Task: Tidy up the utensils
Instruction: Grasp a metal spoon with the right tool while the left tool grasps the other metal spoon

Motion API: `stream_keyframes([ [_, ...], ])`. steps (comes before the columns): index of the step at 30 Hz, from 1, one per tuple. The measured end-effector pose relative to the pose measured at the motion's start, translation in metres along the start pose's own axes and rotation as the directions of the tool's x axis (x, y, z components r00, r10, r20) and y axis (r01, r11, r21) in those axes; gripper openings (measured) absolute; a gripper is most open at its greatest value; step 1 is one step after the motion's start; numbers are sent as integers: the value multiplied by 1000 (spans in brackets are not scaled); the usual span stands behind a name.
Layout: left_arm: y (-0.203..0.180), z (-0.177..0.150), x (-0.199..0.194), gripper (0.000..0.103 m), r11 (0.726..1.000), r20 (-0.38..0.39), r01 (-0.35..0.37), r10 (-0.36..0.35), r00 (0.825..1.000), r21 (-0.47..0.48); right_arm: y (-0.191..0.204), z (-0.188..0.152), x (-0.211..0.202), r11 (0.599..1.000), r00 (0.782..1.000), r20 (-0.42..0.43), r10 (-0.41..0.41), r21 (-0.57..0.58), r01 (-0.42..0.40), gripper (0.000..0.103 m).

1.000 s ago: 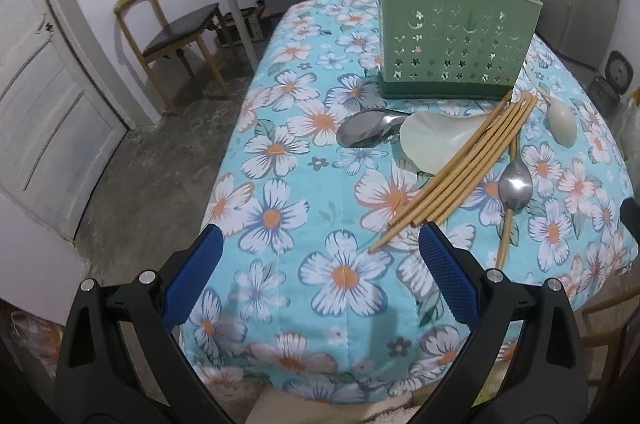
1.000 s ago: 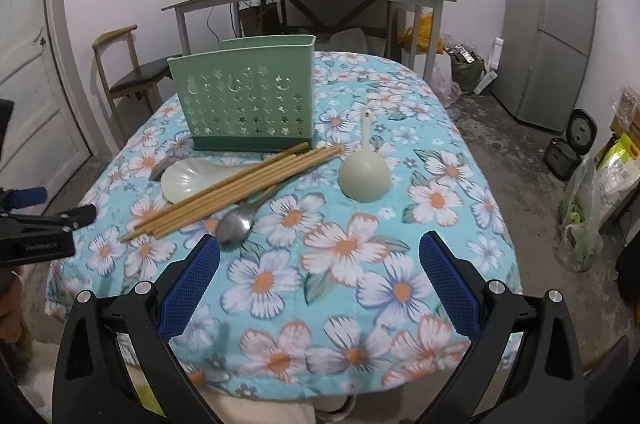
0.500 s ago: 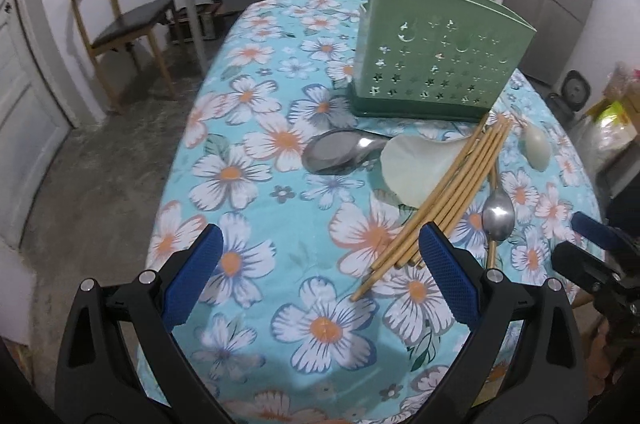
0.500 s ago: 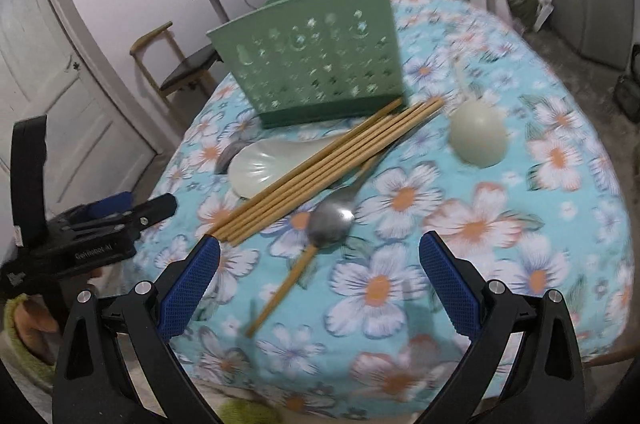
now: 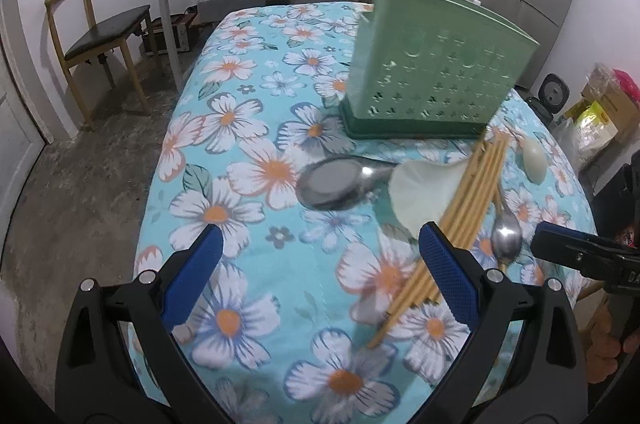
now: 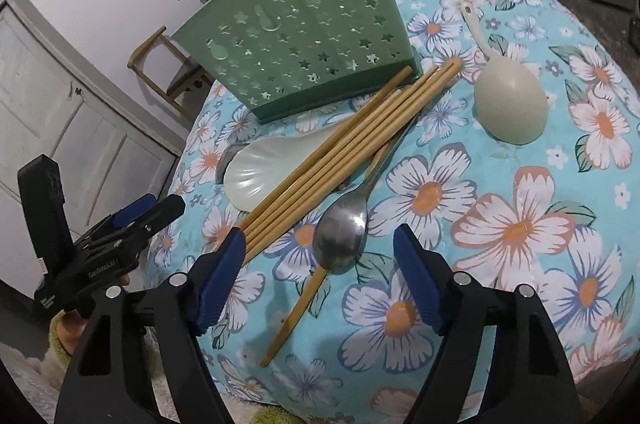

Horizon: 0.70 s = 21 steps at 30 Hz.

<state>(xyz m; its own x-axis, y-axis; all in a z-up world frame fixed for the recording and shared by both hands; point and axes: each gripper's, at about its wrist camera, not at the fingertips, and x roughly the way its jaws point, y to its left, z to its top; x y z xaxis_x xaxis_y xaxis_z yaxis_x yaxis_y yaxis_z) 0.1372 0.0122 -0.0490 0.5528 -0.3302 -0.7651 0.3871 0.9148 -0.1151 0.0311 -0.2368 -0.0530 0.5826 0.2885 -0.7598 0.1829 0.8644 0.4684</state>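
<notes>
Nothing is being held yet: both tools are hanging over the near edge of the tabletop (image 6: 520, 224), which is wearing a turquoise floral cloth. The right hand-held gripper (image 6: 320, 268) is spread wide and empty, its blue pads sitting either side of the metal spoon (image 6: 342, 238), so that spoon looks like the likeliest first pick. The left hand-held gripper (image 5: 320, 264) is likewise released and holding nothing, with its right pad showing just in front of the bundle of wooden chopsticks (image 5: 468, 208).

The utensils are lying loose in a heap in front of the green perforated holder (image 6: 296, 44), which is standing upright farther back (presumably where they all belong). The chopsticks are resting diagonally across a white rice paddle (image 6: 260, 170), and a larger metal spoon (image 5: 332, 182) is lying beside that paddle, partly tucked under it. A pale green ladle (image 6: 510, 104) is sitting apart to the right, bowl down. One single chopstick (image 6: 300, 308) is lying under the metal spoon, so lifting the spoon could drag it along.
</notes>
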Motion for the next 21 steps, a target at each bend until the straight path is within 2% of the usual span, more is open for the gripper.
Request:
stream_keyframes([
  [2, 6, 3, 4, 95, 1000, -4, 10, -10, 1000, -15, -4, 2, 3, 1000, 1000, -8, 6, 13, -6, 73],
  [8, 18, 14, 15, 94, 991, -1, 115, -116, 993, -71, -19, 5, 11, 998, 999, -29, 35, 59, -33, 73],
  [11, 20, 15, 19, 77, 981, -11, 171, -173, 985, -97, -26, 4, 17, 995, 998, -38, 55, 82, -52, 73],
  [14, 27, 14, 31, 62, 953, -56, 245, -258, 964, -178, -31, 4, 18, 993, 996, -41, 73, 95, -69, 73],
  [16, 33, 11, 41, 50, 925, -83, 282, -312, 947, -253, -33, 5, 18, 993, 996, -41, 79, 92, -75, 73],
  [18, 39, 8, 47, 44, 900, -99, 309, -353, 930, -306, -35, 6, 17, 993, 996, -42, 83, 91, -79, 73],
  [21, 48, 1, 58, 42, 858, -106, 332, -401, 910, -392, -36, 6, 17, 992, 995, -40, 87, 90, -83, 73],
])
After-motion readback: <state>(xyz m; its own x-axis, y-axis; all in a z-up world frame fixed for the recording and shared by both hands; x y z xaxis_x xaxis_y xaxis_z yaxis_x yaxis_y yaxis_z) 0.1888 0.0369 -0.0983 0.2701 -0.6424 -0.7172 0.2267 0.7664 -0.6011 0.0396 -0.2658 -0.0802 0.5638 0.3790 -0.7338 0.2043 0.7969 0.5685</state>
